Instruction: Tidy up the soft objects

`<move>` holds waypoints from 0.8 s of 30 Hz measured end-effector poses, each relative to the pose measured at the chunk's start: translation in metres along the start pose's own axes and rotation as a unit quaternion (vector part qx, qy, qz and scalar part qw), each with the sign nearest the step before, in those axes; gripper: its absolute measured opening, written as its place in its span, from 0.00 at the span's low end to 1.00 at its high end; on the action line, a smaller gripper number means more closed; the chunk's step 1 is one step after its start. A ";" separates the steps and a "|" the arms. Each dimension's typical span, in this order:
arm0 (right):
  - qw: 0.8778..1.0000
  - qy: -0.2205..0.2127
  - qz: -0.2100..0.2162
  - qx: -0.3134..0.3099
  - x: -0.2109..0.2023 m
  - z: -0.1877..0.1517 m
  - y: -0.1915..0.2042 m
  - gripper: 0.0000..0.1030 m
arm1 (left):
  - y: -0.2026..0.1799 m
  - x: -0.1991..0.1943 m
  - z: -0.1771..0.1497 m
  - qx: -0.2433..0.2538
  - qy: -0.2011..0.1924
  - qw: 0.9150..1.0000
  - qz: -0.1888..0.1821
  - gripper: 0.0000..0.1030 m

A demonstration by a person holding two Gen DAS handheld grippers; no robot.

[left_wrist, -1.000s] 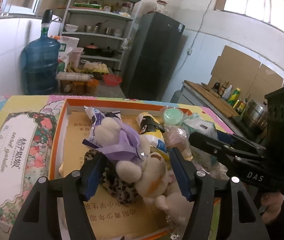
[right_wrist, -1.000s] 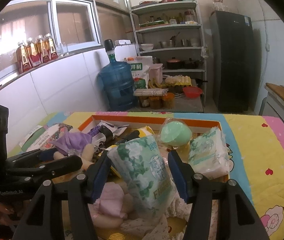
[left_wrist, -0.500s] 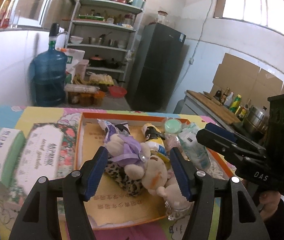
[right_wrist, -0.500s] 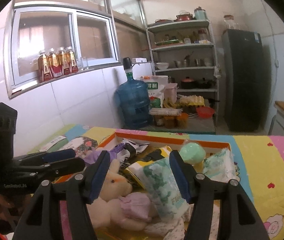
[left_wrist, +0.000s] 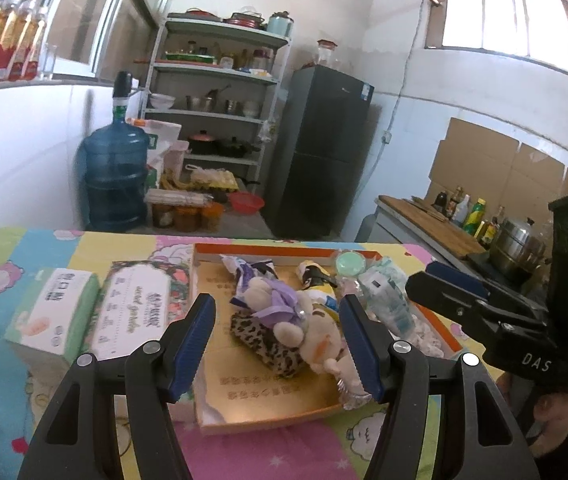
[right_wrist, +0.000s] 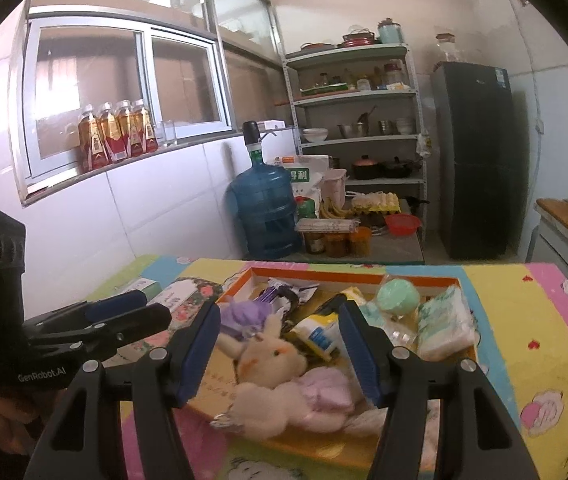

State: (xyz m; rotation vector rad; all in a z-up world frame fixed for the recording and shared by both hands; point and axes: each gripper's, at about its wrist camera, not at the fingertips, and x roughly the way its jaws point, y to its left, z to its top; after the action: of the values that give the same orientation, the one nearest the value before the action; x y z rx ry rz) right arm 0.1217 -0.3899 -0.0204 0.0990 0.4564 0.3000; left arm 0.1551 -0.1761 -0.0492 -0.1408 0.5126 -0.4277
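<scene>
While both grippers hover spread and empty, the left gripper (left_wrist: 276,336) and right gripper (right_wrist: 280,350) frame fuzzy plush toys (left_wrist: 304,320) heaped in a shallow orange-rimmed cardboard tray (left_wrist: 268,416), beside crinkly plastic tissue packs (right_wrist: 446,330).

Bench (left_wrist: 24,408): covered by a bright cartoon-print cloth in yellow, blue and pink patches.
Centre: shallow orange-rimmed cardboard tray (left_wrist: 268,420), lying flat on the cloth.
At 9 o'clock of the tray: floral tissue pack (left_wrist: 140,312), touching its side.
Farther toward 9 o'clock: green-and-white tissue box (left_wrist: 56,312), just beside the floral pack.
</scene>
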 end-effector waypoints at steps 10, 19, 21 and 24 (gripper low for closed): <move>1.000 0.001 -0.026 0.011 -0.016 -0.017 0.034 0.60 | 0.011 -0.041 -0.010 -0.001 -0.015 0.999 0.046 0.64; 0.998 -0.013 -0.050 0.020 -0.039 -0.031 0.071 0.60 | 0.013 -0.088 -0.027 0.012 -0.035 0.996 0.079 0.64; 0.998 -0.016 -0.052 0.022 -0.045 -0.035 0.081 0.60 | 0.013 -0.096 -0.030 0.020 -0.038 0.996 0.081 0.64; 0.997 -0.026 -0.071 0.014 -0.057 -0.042 0.095 0.60 | 0.010 -0.112 -0.040 0.035 -0.043 0.995 0.082 0.64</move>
State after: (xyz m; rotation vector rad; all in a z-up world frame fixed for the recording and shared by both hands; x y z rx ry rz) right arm 0.0289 -0.3163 -0.0189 0.1021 0.4130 0.1518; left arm 0.0503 -0.1200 -0.0360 -0.0496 0.4195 -0.2777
